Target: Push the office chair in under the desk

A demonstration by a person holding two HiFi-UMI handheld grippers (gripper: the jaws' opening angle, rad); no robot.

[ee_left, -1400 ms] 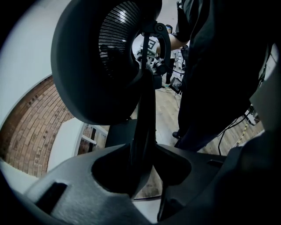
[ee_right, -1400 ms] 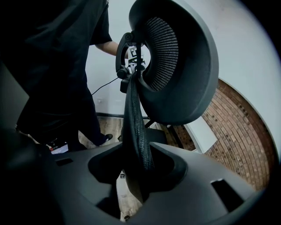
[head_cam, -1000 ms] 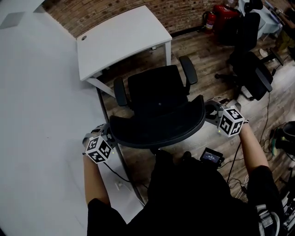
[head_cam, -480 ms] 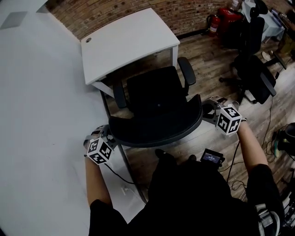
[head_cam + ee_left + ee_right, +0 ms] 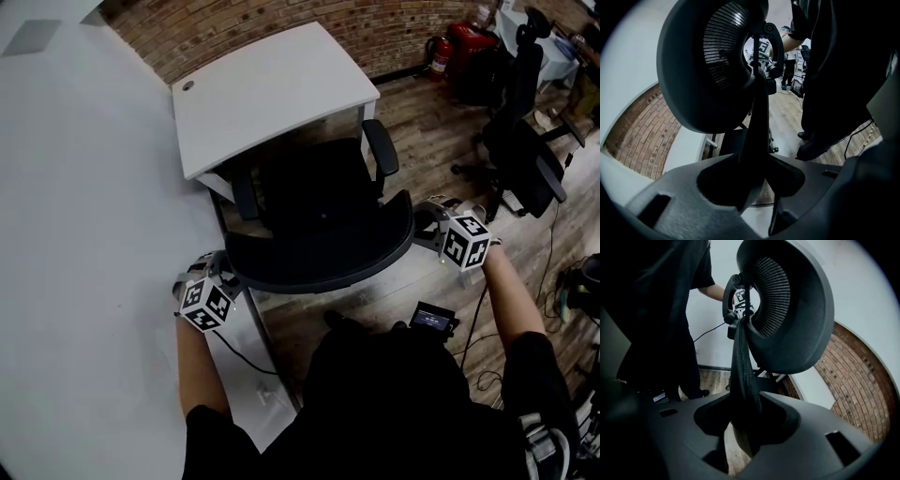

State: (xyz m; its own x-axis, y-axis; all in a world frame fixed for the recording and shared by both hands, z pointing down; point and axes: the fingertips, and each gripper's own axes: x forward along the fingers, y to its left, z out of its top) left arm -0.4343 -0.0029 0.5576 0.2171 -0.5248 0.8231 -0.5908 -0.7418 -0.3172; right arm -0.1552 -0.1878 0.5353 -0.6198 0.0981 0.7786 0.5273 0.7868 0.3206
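Observation:
A black office chair (image 5: 323, 202) faces the white desk (image 5: 272, 94), its seat front in shadow beneath the desk top. Both grippers clamp the side edges of its curved backrest (image 5: 319, 261). My left gripper (image 5: 228, 277) is shut on the backrest's left edge, and my right gripper (image 5: 424, 225) is shut on the right edge. In the left gripper view, the dark backrest edge (image 5: 757, 122) runs down between the jaws of the gripper (image 5: 754, 180), below the mesh headrest (image 5: 708, 65). The right gripper view mirrors this: edge (image 5: 743, 371), gripper (image 5: 743, 425), headrest (image 5: 797, 310).
A white wall (image 5: 84, 234) runs along the left, close to the left gripper. A second black office chair (image 5: 525, 150) stands at the right on the wooden floor. A red fire extinguisher (image 5: 441, 52) sits by the brick wall (image 5: 281, 19). Cables (image 5: 483, 370) trail near the person's feet.
The chair has rolled forward towards the desk, so its seat front now lies under the desk top. Both grippers moved along with the backrest, still clamped on it.

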